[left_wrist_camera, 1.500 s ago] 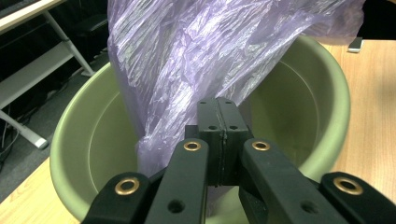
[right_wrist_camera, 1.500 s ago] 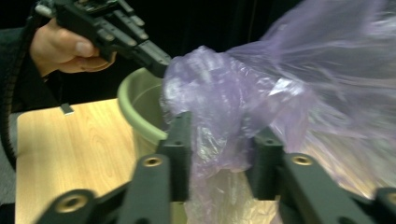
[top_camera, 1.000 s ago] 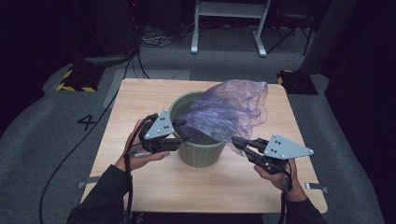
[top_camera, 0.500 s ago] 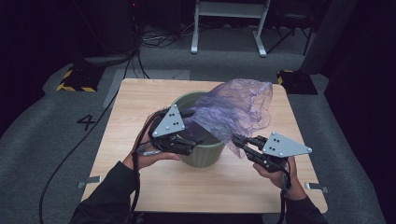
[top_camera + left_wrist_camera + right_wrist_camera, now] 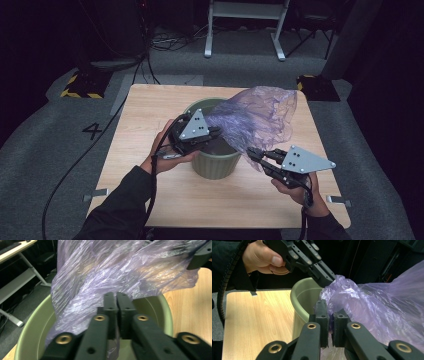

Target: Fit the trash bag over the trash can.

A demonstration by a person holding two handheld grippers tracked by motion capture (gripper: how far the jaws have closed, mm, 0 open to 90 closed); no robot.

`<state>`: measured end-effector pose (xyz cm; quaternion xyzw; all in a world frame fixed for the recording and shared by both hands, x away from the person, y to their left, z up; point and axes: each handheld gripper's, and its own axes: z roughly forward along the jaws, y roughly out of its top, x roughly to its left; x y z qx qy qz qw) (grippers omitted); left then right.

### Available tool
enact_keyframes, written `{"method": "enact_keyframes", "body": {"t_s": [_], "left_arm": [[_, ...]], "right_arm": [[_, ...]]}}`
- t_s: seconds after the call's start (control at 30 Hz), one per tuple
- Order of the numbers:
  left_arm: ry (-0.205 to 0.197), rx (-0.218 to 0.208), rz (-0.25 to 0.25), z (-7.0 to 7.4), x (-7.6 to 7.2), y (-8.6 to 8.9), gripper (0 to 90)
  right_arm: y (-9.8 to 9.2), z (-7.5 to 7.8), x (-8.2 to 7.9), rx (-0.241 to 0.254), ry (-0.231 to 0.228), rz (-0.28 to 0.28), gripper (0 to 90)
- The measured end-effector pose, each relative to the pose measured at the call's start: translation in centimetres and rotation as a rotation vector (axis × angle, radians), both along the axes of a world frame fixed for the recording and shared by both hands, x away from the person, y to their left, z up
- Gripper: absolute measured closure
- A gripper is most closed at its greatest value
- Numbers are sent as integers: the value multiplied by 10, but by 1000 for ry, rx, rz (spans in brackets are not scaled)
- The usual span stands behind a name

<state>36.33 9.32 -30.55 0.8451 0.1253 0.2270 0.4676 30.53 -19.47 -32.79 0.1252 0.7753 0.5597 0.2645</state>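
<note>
On the floor left of the table [image 5: 150,115] — a "4" [image 5: 93,131]; both hand-held grippers pinch the purple bag [image 5: 260,117].

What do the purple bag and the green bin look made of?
Purple bag: thin translucent plastic film, glossy, finely crinkled, table showing through. Green bin: probably moulded plastic, smooth matte olive wall with a rounded rim; painted metal cannot be ruled out.

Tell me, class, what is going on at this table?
A person is fitting a purple plastic bag into a green bin on the wooden table. The left claw has just closed and pinches the bag over the bin's mouth. The right claw grips the bag's edge beside the bin. Most of the bag hangs outside.
</note>
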Motion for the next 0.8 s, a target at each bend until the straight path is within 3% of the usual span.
{"method": "enact_keyframes", "body": {"t_s": [0.33,0.43,0.6,0.8], "left_arm": [[-41,-16,-4,-6,-13,17,900],[-46,-45,8,-10,-19,26,900],[-48,-88,22,-20,-33,43,900],[-32,-105,48,-36,-39,55,899]], "right_arm": [[5,-1,-4,7,5,26,819],[7,-4,-7,6,8,30,795],[12,-9,-14,40,8,34,865],[28,-17,-20,26,7,61,873]]}}
